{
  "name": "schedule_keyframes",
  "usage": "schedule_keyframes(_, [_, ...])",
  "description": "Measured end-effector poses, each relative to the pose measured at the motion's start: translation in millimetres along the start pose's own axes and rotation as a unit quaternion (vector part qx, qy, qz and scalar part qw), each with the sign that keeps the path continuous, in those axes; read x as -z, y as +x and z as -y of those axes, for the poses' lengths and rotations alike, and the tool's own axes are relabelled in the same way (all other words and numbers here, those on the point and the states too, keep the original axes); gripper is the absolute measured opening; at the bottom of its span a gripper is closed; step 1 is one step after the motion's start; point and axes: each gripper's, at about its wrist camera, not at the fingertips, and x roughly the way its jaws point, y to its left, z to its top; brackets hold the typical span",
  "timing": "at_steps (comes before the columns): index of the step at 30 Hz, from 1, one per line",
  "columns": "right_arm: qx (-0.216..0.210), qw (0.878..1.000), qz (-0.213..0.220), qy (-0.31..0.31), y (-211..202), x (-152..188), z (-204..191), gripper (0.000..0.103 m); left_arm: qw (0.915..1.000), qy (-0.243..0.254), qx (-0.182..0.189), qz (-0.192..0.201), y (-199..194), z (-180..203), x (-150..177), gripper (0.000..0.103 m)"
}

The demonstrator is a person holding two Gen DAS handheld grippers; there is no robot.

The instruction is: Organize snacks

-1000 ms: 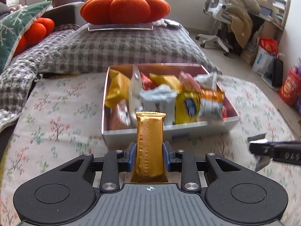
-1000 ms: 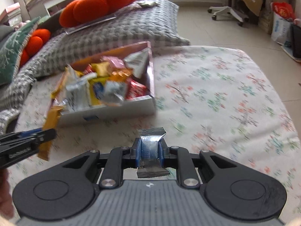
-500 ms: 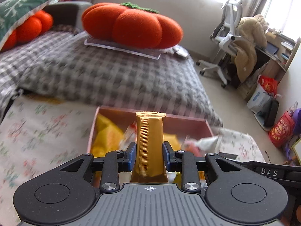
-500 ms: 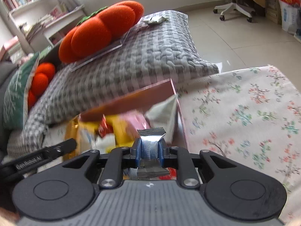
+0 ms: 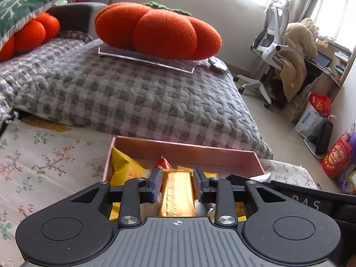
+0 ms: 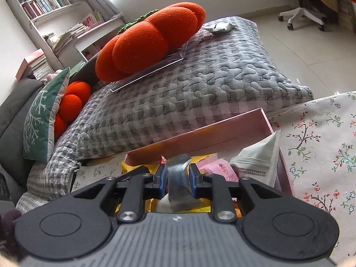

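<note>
A pink box point(image 5: 184, 149) with several snack packets lies on the floral cover. My left gripper point(image 5: 176, 173) hangs over it, its jaws opening. The gold bar point(image 5: 178, 191) still stands between them but has slid down, with a thin gap at each pad. In the right wrist view my right gripper point(image 6: 177, 169) is over the same box point(image 6: 200, 142), its jaws opening too. The silver packet point(image 6: 179, 184) sits tilted and loose between them. A white pouch point(image 6: 258, 162) and a pink packet point(image 6: 217, 168) lie in the box to the right.
Behind the box rises a grey checked cushion point(image 5: 133, 95) carrying an orange pumpkin pillow point(image 5: 160, 26) on a clear sheet. The floral cover point(image 5: 44, 162) spreads to the left. An office chair point(image 5: 273, 44) and bags point(image 5: 336, 158) stand on the floor at the right.
Both grippers came forward from the cover to above the box. Their jaws have parted slightly, and the gold bar and the silver packet have sunk lower between the pads.
</note>
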Motion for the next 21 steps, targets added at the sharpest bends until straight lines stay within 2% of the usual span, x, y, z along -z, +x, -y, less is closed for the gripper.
schedule_keyframes(3, [0.008,1.000,0.006,0.008,-8.4,-2.1,4.0,0.026,1.0000,-0.004,-0.007,0.004,-9.2,0.5,-3.1,0.030])
schedule_keyframes(5, [0.004,1.000,0.010,0.023,-16.2,-3.2,7.2,0.027,0.9997,0.009,-0.021,0.003,-16.0,5.6,-1.7,0.030])
schedule_keyframes(8, [-0.001,0.999,0.004,0.032,-26.5,1.7,6.8,0.028,0.9964,0.052,-0.066,-0.010,-25.5,17.0,5.3,0.035])
schedule_keyframes(10, [0.004,1.000,-0.007,0.015,-33.5,10.3,1.5,0.031,0.9933,0.070,-0.090,-0.021,-32.8,20.9,13.3,0.038])
schedule_keyframes(16, [0.046,0.998,-0.030,-0.025,-58.0,40.2,-7.4,0.038,0.9910,0.067,-0.104,-0.053,-67.9,17.1,42.1,0.039])
schedule_keyframes(21, [0.045,0.998,-0.020,-0.042,-92.0,61.7,-15.9,0.038,0.9911,0.062,-0.106,-0.052,-108.8,18.7,72.4,0.040])
